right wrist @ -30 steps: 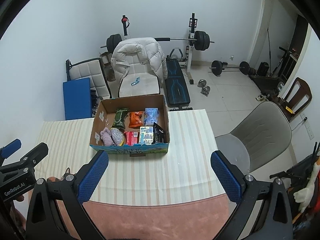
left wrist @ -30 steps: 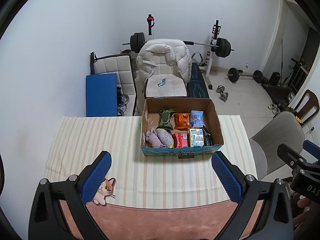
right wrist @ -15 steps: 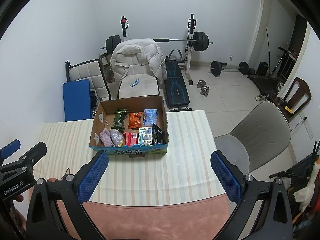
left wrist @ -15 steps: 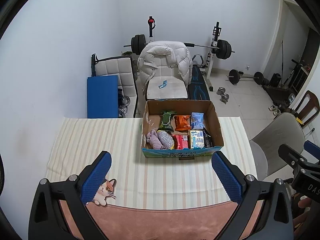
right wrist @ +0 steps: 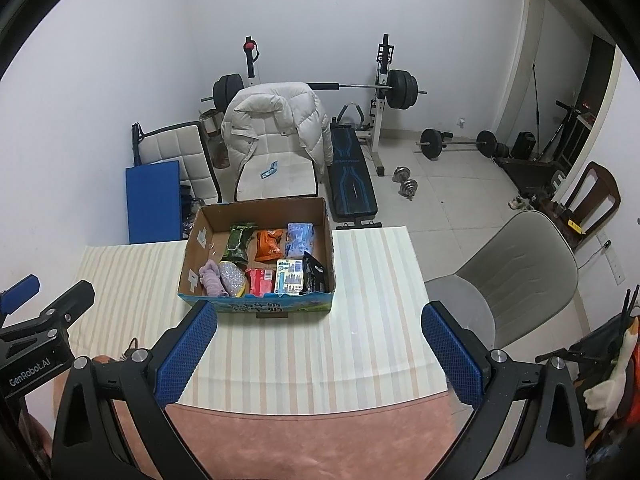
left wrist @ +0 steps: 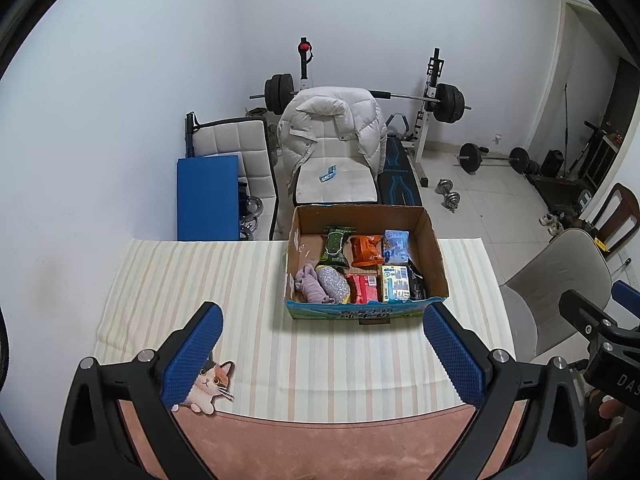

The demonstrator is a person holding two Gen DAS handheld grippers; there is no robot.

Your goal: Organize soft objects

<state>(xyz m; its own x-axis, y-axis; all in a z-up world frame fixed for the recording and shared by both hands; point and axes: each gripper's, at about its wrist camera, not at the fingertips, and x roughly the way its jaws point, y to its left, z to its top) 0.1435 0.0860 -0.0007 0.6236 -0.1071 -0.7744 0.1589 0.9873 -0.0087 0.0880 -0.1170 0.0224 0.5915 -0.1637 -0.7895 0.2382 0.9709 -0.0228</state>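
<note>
The left gripper (left wrist: 320, 354) has its jaws wide apart and holds nothing. Under its left jaw, partly hidden, lies a flat cat picture (left wrist: 210, 384) on the bench (left wrist: 192, 280). Between the jaws and farther ahead sits a cardboard box (left wrist: 434, 256) on the striped cloth (left wrist: 340, 356).

In the box, on the near left, a soft purple cloth (left wrist: 310, 288) lies touching a shiny silver pad (left wrist: 333, 289). Next to them come a red pack (left wrist: 365, 287) and a white and blue pack (left wrist: 394, 283). Behind these lie a green bag (left wrist: 335, 246), an orange bag (left wrist: 366, 250) and a blue bag (left wrist: 396, 245).

The right gripper (right wrist: 320, 354) also has its jaws wide and holds nothing. The box sits ahead of its left jaw. Past its right jaw, off the bench, stands a grey chair (right wrist: 516, 272).
</note>
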